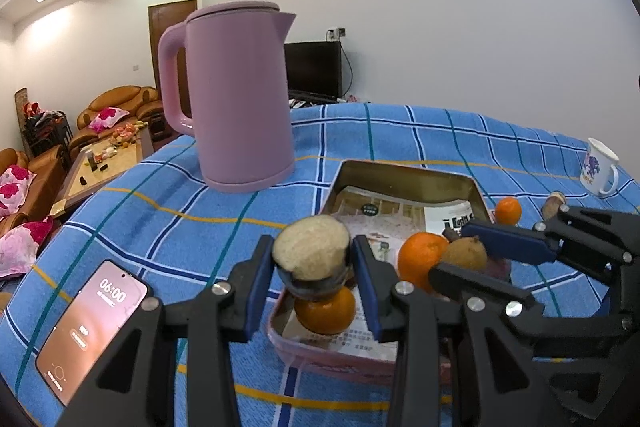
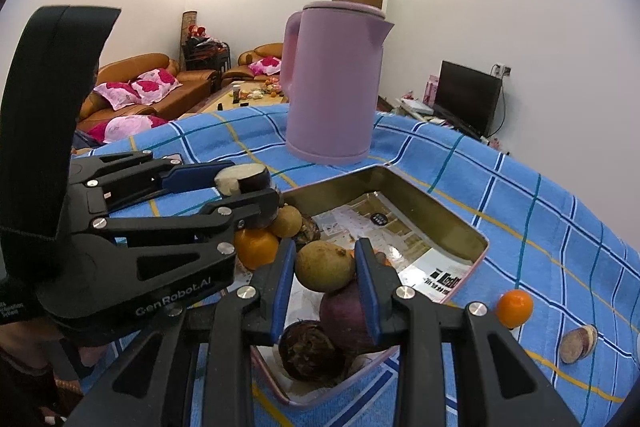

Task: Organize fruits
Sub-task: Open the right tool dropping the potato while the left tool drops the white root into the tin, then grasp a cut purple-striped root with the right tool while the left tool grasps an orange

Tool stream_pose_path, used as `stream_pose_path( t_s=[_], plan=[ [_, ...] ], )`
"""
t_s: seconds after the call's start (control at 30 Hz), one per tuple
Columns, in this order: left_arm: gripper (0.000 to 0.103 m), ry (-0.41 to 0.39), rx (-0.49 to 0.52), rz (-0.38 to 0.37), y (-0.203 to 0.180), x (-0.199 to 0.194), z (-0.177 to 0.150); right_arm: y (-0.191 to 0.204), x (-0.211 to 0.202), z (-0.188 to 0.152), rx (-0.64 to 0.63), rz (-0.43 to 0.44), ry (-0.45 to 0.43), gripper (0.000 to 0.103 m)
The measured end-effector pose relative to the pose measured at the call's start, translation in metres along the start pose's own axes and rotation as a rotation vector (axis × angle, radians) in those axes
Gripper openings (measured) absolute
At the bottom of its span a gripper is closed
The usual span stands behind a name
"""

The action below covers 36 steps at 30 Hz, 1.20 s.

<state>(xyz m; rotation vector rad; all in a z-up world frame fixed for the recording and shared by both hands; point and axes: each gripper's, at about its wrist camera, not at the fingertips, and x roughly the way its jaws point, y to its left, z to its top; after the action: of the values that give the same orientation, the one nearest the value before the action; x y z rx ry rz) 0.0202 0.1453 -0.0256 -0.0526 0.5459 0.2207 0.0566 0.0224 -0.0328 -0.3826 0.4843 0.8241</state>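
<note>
A gold metal tin (image 1: pixel 404 175) (image 2: pixel 420 195), lined with printed paper, lies on the blue checked tablecloth. My left gripper (image 1: pixel 312 259) (image 2: pixel 244 183) is shut on a cut, dark-skinned fruit piece with a pale face (image 1: pixel 310 247) (image 2: pixel 240 177), held above an orange (image 1: pixel 326 311) in the tin. My right gripper (image 2: pixel 325 267) (image 1: pixel 464 247) is shut on a round brown fruit (image 2: pixel 325 265) (image 1: pixel 466 253) over the tin. Below it lie a purple fruit (image 2: pixel 344 319) and a dark brown fruit (image 2: pixel 310 351). Another orange (image 1: pixel 422 257) (image 2: pixel 256 247) sits in the tin.
A pink kettle (image 1: pixel 236 95) (image 2: pixel 334 83) stands behind the tin. A phone (image 1: pixel 90 327) lies at the left. A small orange (image 1: pixel 508 210) (image 2: pixel 515 307) and a cut brown piece (image 2: pixel 578 343) (image 1: pixel 554 205) lie on the cloth right of the tin. A white mug (image 1: pixel 600 167) stands far right.
</note>
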Motion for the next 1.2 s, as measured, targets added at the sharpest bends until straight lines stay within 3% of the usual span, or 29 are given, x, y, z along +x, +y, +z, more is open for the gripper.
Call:
stream_pose_path(
  t_s=[0.3, 0.37, 0.47, 0.53, 0.73, 0.83, 1.2],
  plan=[
    [0.046, -0.004, -0.008, 0.013, -0.001, -0.002, -0.001, 0.000, 0.000, 0.001, -0.001, 0.006, 0.004, 0.033],
    [0.055, -0.014, -0.025, 0.021, 0.003, -0.005, 0.001, -0.001, 0.001, 0.001, 0.004, 0.011, 0.005, 0.034],
    [0.066, -0.037, -0.043, 0.023, 0.008, -0.011, 0.004, 0.002, 0.001, 0.001, -0.013, 0.017, 0.004, 0.046],
    [0.067, -0.052, -0.034, 0.029, 0.008, -0.015, 0.006, 0.008, 0.002, 0.000, -0.035, 0.014, 0.003, 0.050],
    [0.071, -0.054, -0.045, 0.034, 0.010, -0.016, 0.009, 0.010, -0.003, -0.003, -0.051, -0.002, -0.001, 0.051],
    [0.077, -0.060, -0.054, 0.045, 0.011, -0.016, 0.010, 0.000, -0.012, -0.006, -0.032, -0.015, 0.001, 0.051],
    [0.078, -0.068, -0.018, 0.014, -0.018, -0.019, 0.020, -0.071, -0.047, -0.029, 0.102, -0.113, -0.011, 0.052]
  ],
)
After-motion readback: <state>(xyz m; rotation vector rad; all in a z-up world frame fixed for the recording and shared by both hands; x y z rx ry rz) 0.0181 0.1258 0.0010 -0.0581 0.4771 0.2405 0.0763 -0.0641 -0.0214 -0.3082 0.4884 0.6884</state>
